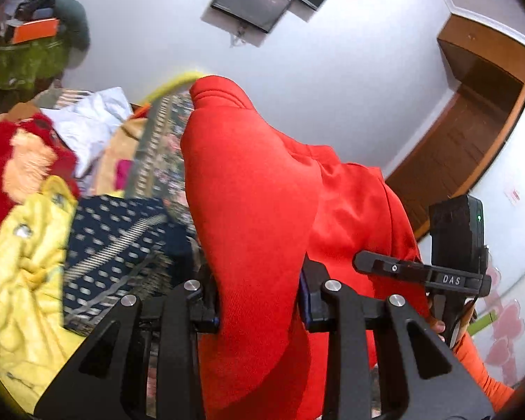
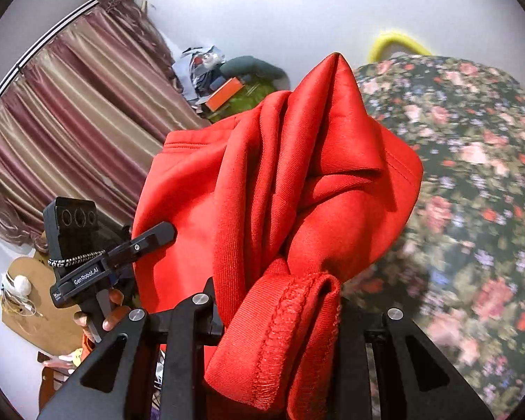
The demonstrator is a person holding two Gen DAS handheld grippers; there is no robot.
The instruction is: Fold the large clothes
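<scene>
While both grippers are gripping it, the bright red knit garment is bunching between the right gripper's fingers and the left gripper's, rising toward twelve o'clock above the floral bedspread.

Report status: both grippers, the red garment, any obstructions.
Left gripper shut on red garment. Right gripper shut on its hem. Garment lifted over floral bedspread. Nothing in the way.

red ribbed-knit garment, matt black gripper
</scene>
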